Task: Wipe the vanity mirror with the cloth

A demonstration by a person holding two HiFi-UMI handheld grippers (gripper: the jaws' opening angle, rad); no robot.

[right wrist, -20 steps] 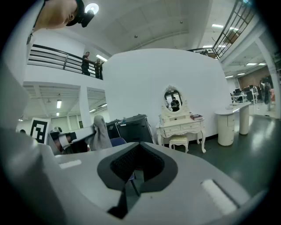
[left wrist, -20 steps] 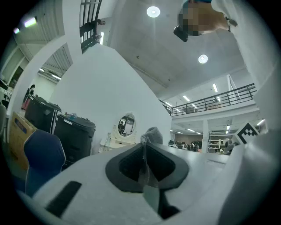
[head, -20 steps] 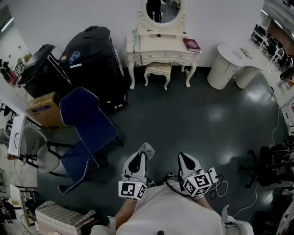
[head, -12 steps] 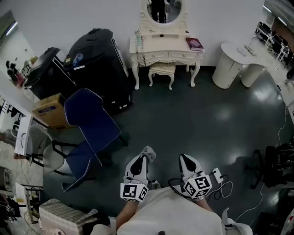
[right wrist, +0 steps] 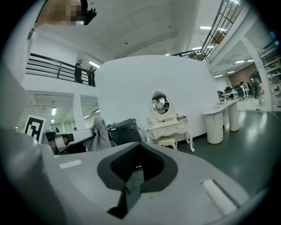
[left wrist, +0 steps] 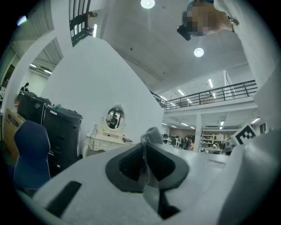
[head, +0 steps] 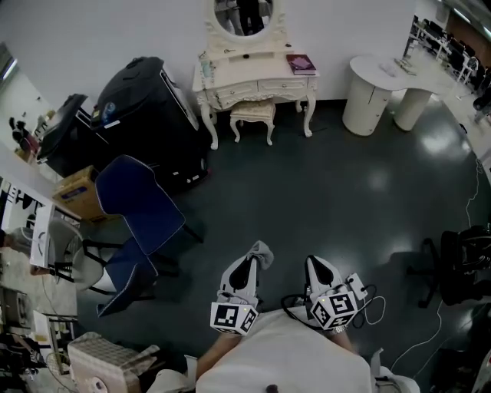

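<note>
The oval vanity mirror [head: 244,14] tops a cream dressing table [head: 230,77] against the far wall, well away from both grippers across the dark floor. My left gripper [head: 247,262] is shut on a grey cloth [head: 261,251], which sticks up past the jaw tips. In the left gripper view the cloth [left wrist: 152,135] bunches above the left gripper [left wrist: 145,148], with the mirror [left wrist: 115,117] small in the distance. My right gripper [head: 317,265] is held beside the left one, shut with nothing in it. The right gripper view looks past the right gripper [right wrist: 135,168] to the mirror [right wrist: 160,103] far ahead.
A cream stool [head: 252,113] stands under the dressing table, and a dark red book [head: 301,64] lies on its top. Big black cases [head: 146,104] and a blue chair [head: 140,207] fill the left. White round tables [head: 370,92] stand right; a black office chair [head: 460,265] and cables [head: 377,308] lie nearby.
The head view has swung, so the vanity now sits further left and higher in frame. Both grippers keep the same pose, the left one still holding the cloth.
</note>
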